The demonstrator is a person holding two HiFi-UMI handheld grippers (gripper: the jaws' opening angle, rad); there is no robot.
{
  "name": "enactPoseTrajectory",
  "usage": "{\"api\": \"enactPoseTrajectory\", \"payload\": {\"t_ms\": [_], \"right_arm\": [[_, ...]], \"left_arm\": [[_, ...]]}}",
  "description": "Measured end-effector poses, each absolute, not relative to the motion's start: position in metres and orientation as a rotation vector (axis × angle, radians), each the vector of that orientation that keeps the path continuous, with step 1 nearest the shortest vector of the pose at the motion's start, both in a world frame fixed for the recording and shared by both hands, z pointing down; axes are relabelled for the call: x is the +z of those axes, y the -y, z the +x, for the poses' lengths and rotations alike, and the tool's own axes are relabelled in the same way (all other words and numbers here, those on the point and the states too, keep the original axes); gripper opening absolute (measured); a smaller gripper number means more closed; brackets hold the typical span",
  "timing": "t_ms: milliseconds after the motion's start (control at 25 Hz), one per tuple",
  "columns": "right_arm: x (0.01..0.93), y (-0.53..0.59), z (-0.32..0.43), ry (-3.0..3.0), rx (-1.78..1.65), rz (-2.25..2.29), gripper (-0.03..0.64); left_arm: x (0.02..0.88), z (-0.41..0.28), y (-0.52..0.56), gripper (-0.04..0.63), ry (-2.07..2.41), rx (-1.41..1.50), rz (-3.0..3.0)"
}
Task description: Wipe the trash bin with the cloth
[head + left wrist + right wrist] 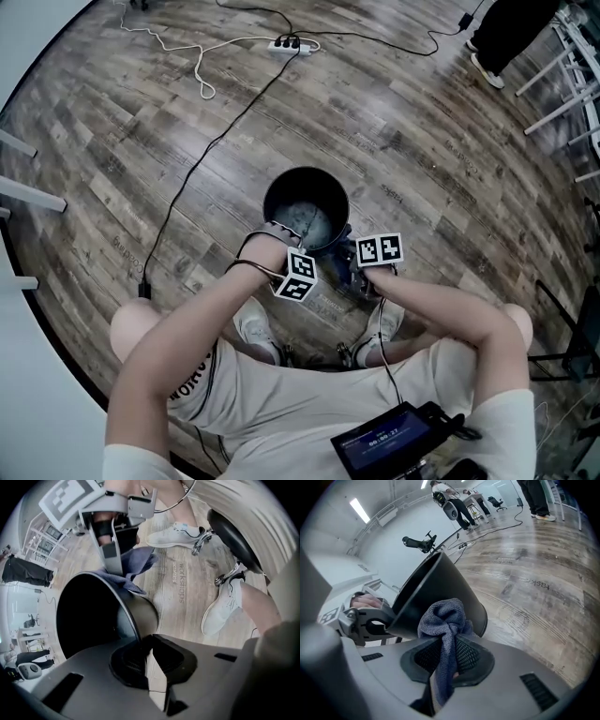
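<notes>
1. Head view: the round black plastic trash bin (307, 208) stands mouth-up on the wood-plank floor (422, 141), just ahead of the seated person's white trainers (255, 323). Its inside is dark with a grey sheen, and the contents cannot be made out. The left gripper (279, 232) is at the near rim and the right gripper (345, 255) at the near-right wall. Beyond the bin the floor lies open as far as a white power strip (289, 44).
2. Left gripper view: the left gripper (149, 644) has its fingers (174, 654) closed on the thin rim of the trash bin (140, 613). Across the mouth, the right gripper (112, 562) presses a blue-grey microfibre cloth (138, 562) onto the far rim.
3. Right gripper view: the right gripper (447, 644) has its fingers (471, 657) pinched tight on the cloth (443, 618). The bunched end sticks out past the fingertips and touches the outer wall of the trash bin (426, 592) below the rim. The left gripper (365, 623) holds the rim at the left.
</notes>
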State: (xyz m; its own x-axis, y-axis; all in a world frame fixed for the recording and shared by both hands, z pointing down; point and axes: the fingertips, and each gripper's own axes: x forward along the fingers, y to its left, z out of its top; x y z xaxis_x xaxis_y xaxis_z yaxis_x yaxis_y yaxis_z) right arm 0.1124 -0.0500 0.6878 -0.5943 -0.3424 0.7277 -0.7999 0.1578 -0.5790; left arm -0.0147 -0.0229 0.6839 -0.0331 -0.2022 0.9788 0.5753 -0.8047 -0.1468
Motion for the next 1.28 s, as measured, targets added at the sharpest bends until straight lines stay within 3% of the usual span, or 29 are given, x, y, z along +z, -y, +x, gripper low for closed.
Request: {"api": "enactPoseTrajectory", "payload": {"t_ms": [520,720,920,1280], "right_arm": [[0.826,0.063,0.124,1.826,1.521,1.139,0.058],[0.856,0.062,0.126,1.736,1.701,1.218,0.058],[0.833,0.056,0.135,1.701,1.611,1.171,0.058],[0.705,0.062,0.157,1.854,1.47,1.053,0.058]], "left_arm": [[0.686,-0.012,0.023,0.031,0.375,-1.946,-1.737],[0.687,-0.009,0.026,0.031,0.364,-1.942,-1.747],[0.687,-0.008,0.025,0.031,0.341,-1.979,-1.782],[0.682,0.013,0.027,0.041,0.178,-2.001,-1.954]]}}
